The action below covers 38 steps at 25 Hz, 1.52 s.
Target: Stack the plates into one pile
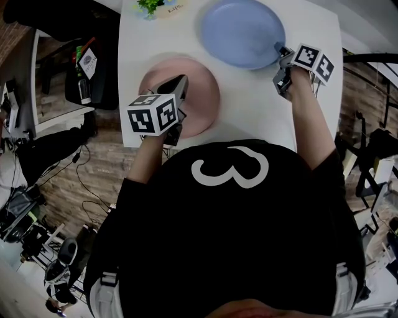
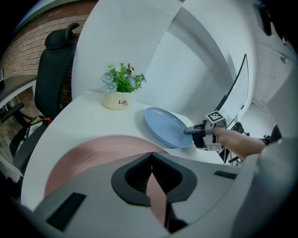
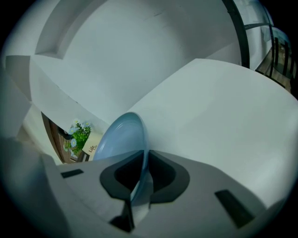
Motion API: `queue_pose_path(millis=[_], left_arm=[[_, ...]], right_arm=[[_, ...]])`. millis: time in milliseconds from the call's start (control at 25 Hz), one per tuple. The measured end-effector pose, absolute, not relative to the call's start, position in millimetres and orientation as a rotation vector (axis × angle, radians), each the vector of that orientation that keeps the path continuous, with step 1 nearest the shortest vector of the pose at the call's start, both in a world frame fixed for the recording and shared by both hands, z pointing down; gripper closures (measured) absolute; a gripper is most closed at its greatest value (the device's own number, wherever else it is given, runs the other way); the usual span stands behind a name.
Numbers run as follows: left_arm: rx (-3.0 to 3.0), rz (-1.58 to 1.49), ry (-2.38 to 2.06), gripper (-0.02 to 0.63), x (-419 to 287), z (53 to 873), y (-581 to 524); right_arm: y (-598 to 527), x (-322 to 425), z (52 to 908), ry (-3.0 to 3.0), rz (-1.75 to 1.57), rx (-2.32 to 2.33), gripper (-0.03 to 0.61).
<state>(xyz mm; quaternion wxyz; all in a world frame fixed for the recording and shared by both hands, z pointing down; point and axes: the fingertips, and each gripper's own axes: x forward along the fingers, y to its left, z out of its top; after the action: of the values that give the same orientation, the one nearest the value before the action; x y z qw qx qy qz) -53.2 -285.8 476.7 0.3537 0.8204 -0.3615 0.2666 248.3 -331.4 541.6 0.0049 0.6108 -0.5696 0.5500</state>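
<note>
A pink plate [image 1: 202,93] lies flat on the white table [image 1: 255,112] near its front edge. My left gripper [image 1: 181,79] is shut and empty, low over the plate's near-left part and pointing toward its middle. In the left gripper view the pink plate [image 2: 93,155] spreads out ahead of the shut left gripper [image 2: 150,155]. A blue plate [image 1: 239,31] sits at the back right. My right gripper [image 1: 283,53] is shut on its near-right rim. In the right gripper view the blue plate [image 3: 118,139] has its rim pinched in my right gripper [image 3: 143,153].
A small pot of flowers [image 1: 155,6] stands at the table's back edge, left of the blue plate. A black office chair [image 2: 53,69] stands beyond the table's left side. Cables and gear lie on the wooden floor [image 1: 62,168] to the left.
</note>
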Motion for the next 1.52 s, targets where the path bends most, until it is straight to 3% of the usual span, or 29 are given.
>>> queue_pose_path(millis=[1520], left_arm=[[2.117, 0.622, -1.03, 0.597, -101.4, 457.2, -249.7]], right_arm=[[-309.9, 260.4, 508.3, -1.886, 1.815, 2.075, 0.54]])
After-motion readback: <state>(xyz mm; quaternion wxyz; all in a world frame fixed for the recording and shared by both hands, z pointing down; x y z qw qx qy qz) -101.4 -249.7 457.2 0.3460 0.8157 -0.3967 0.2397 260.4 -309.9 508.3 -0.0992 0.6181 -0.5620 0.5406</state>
